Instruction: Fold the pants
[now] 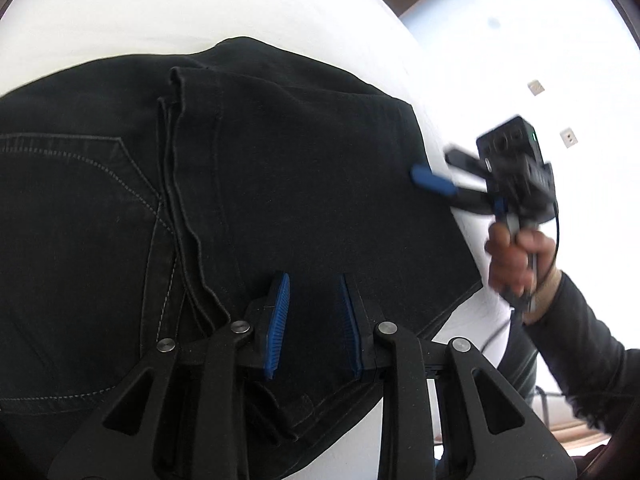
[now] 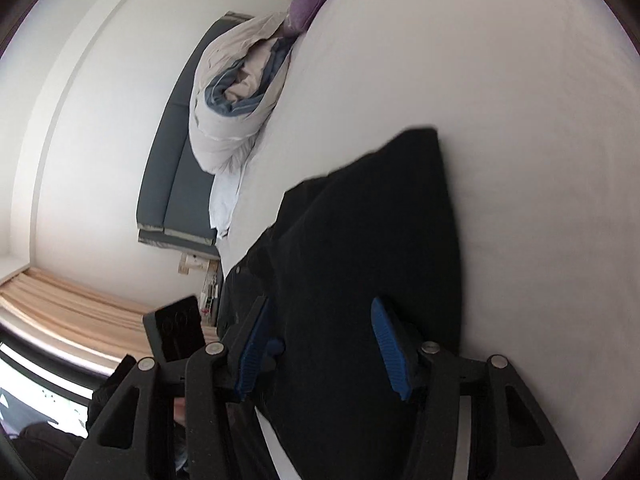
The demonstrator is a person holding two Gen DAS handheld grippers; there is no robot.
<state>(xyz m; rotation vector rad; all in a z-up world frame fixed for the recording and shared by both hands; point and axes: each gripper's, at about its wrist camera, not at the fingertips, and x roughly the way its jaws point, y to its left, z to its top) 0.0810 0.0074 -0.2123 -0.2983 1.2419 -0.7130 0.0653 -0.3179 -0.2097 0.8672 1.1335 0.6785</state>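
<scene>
Pants [image 1: 248, 184] black, folded once, flat on white bed [image 1: 120, 20], hems over seat. Left gripper [image 1: 314, 320] above near edge, jaws narrowly parted, holding nothing. Right gripper [image 2: 324, 344] half open over fold end (cloth beneath, not pinched). Best: pinch both layers at fold, lift together, keep edges square.

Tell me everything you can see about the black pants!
The black pants look like dark denim with pale stitching and a back pocket on one side. They lie folded on the white bed, the leg layers stacked with their hems showing as ridges. The left gripper hovers over them, jaws apart. The right gripper reaches in from the edge.
</scene>
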